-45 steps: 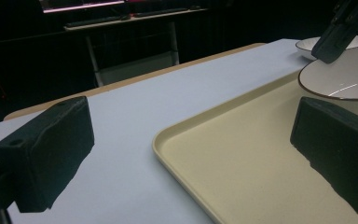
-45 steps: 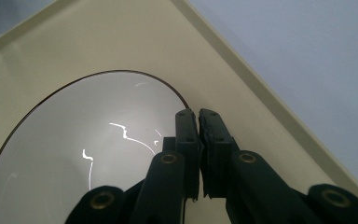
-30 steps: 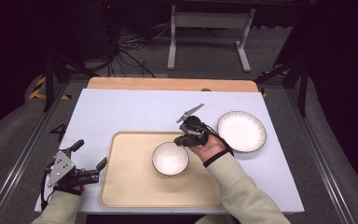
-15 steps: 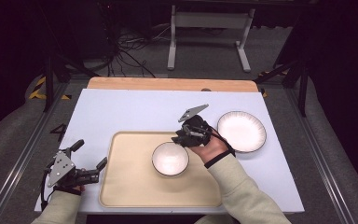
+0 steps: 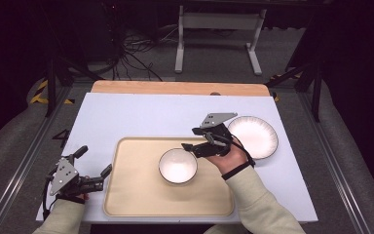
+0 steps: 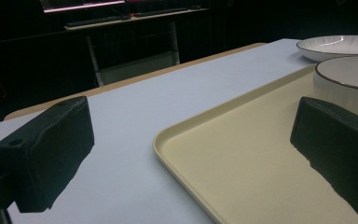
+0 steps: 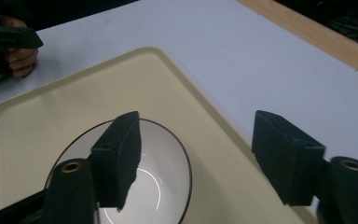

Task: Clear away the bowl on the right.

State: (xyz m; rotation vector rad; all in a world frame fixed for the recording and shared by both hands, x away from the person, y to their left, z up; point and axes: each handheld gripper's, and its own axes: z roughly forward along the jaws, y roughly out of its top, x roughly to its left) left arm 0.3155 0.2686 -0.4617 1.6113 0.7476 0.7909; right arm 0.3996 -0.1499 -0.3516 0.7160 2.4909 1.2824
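From the high view, the bowl (image 5: 177,165) sits mid-tray (image 5: 126,204), the right gripper (image 5: 198,139) at its 2 o'clock with fingers spread wide and empty; the left gripper (image 5: 95,164) idles open at the tray's 9 o'clock. In the right gripper view one finger hangs over the bowl (image 7: 121,186), the other outside, so I judge the bowl just placed or about to be gripped; next comes the plate (image 5: 253,136) at 3 o'clock.

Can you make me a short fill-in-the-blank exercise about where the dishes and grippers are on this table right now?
1. The white bowl sits on the beige ____.
2. The white plate lies on the table, to the ____ of the tray in the high view.
3. The right gripper hangs above the bowl's rim with its jaws ____.
4. The left gripper is at the tray's ____ edge.

Missing words: tray; right; open; left
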